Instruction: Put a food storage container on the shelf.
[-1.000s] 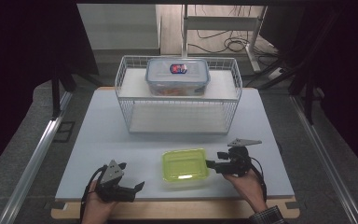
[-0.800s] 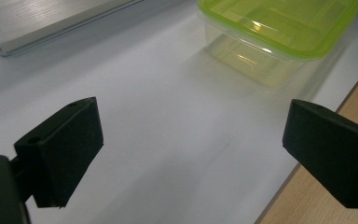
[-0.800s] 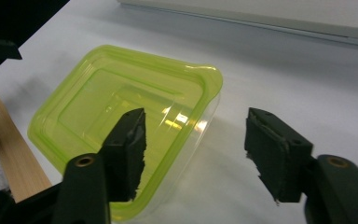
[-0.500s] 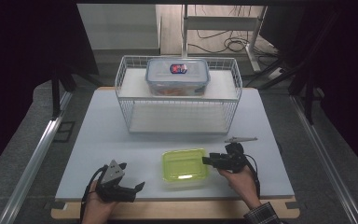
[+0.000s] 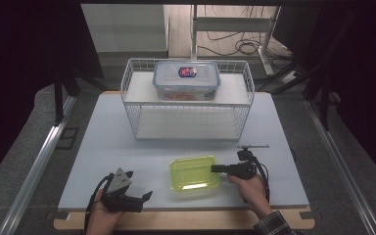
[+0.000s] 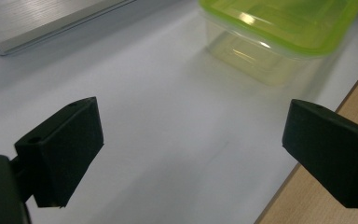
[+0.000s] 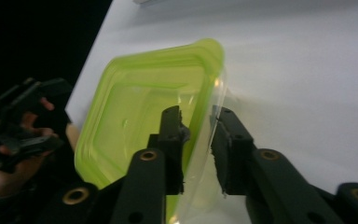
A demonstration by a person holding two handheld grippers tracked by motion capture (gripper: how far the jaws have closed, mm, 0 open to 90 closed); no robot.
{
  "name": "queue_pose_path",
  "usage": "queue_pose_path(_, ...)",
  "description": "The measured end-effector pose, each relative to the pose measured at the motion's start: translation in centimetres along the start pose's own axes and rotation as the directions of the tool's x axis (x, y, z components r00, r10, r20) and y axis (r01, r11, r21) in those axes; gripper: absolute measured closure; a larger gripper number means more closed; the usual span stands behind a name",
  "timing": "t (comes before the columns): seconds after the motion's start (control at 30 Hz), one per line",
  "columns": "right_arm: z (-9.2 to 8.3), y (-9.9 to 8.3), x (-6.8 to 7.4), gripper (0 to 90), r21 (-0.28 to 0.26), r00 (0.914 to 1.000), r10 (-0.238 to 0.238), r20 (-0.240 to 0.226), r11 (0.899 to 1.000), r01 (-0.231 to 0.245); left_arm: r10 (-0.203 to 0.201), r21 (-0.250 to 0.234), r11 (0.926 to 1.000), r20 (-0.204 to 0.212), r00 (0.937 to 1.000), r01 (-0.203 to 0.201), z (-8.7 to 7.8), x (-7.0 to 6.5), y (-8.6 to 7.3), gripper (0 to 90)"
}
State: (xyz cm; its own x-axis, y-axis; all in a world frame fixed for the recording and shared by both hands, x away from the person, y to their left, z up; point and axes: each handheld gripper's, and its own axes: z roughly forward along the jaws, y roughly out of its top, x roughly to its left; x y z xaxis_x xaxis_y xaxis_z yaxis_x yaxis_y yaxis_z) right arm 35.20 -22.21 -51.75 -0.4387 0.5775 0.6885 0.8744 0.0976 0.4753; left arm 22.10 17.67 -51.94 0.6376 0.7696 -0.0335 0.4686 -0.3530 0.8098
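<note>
On the near part of the white counter (image 5: 127, 147) sits a clear food container with a lime-green lid (image 5: 194, 173), between the person's two hands. The right gripper (image 5: 215, 169) reaches in from the right and straddles the container's right edge: in the right gripper view one jaw lies over the green lid and the other outside the clear wall, so the rim stands between them. The jaws look nearly closed on that rim, pinching it, though whether they press firmly I cannot tell. Taking the container by its edge rather than across its body makes sense, since the body looks too wide for the jaws.

The left gripper (image 5: 147, 196) rests low near the counter's near left edge, well apart from the container, its jaws spread wide and holding nothing; in the left gripper view the white surface lies bare between them and the container sits farther off, which suggests this hand is waiting.

At the far side stands a white wire rack (image 5: 186, 105), and on its upper shelf rests a second container, clear with a blue-grey lid and a round label (image 5: 186, 78). My guess is the green-lidded one is bound for the rack too.
</note>
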Motion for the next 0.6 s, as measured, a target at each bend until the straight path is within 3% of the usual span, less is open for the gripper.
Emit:
queue_pose_path(0.13, 0.0, 0.1, 0.1, 79.9, 0.014, 0.9983, 0.027, -0.052, 1.000, -0.026, -0.002, -0.002, 1.0000, -0.001, 1.0000, 0.002, 0.0, 0.0, 0.0, 5.3)
queue_pose_path(0.27, 0.0, 0.3, 0.6, 80.2, 0.025, 0.9995, 0.002, -0.032, 1.000, -0.001, -0.001, -0.004, 1.0000, -0.003, 1.0000, 0.001, -0.1, 0.0, 0.0, 5.3)
queue_pose_path(0.6, -1.4, 1.1, 1.6, 80.2, -0.037, 0.9968, -0.011, -0.080, 0.999, 0.008, -0.006, -0.007, 1.0000, -0.006, 1.0000, 0.006, -0.2, 0.1, 0.0, 5.3)
